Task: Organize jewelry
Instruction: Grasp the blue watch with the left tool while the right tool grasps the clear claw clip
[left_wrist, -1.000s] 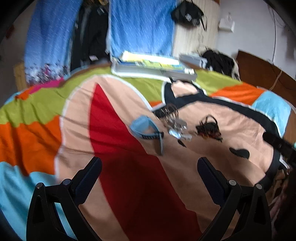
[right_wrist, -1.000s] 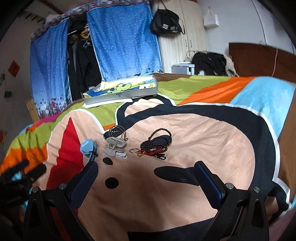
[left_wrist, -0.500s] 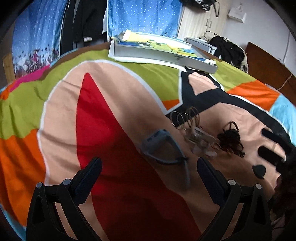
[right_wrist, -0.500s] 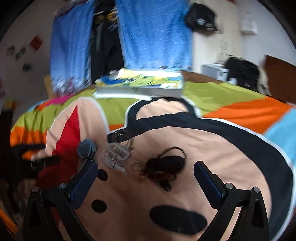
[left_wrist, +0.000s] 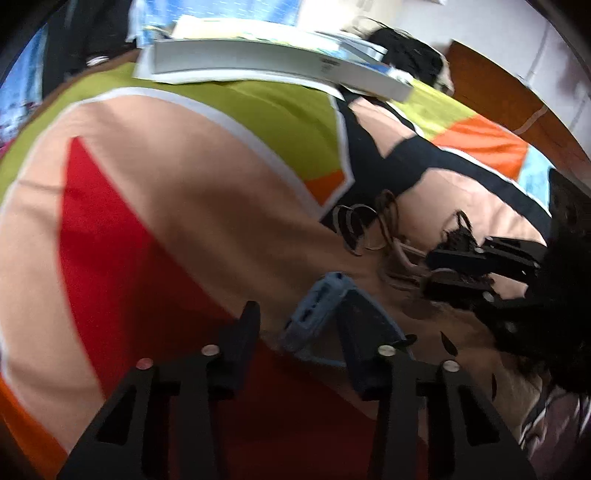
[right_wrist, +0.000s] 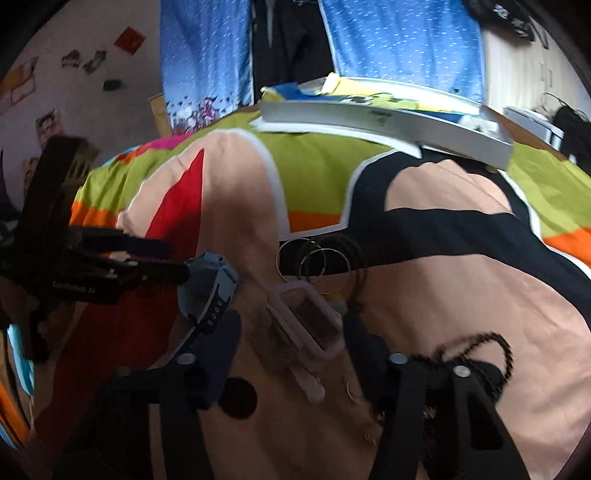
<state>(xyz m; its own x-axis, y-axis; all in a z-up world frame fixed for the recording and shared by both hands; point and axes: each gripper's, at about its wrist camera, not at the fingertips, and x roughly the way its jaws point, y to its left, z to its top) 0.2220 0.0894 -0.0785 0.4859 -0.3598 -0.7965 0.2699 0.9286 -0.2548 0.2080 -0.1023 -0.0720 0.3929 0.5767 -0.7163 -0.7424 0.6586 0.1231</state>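
A blue watch (left_wrist: 317, 314) lies on the bedspread between the fingers of my left gripper (left_wrist: 299, 332), whose jaws are partly closed around it; it also shows in the right wrist view (right_wrist: 208, 291). A clear-cased watch (right_wrist: 308, 321) lies between the fingers of my right gripper (right_wrist: 291, 343), jaws narrowed around it but not clearly pressing. Thin metal bangles (right_wrist: 314, 258) lie just beyond. A dark bead bracelet pile (right_wrist: 476, 365) lies at the right finger's side.
The bed has a bright cartoon bedspread (left_wrist: 166, 206). A flat white box (right_wrist: 388, 118) with books on it lies at the far edge. A wooden headboard (left_wrist: 517, 103) stands at the right. Blue curtains (right_wrist: 399, 40) hang behind.
Both grippers have dropped down close to the jewelry and narrowed their jaws. The left now brackets the blue watch, the right brackets the clear watch.
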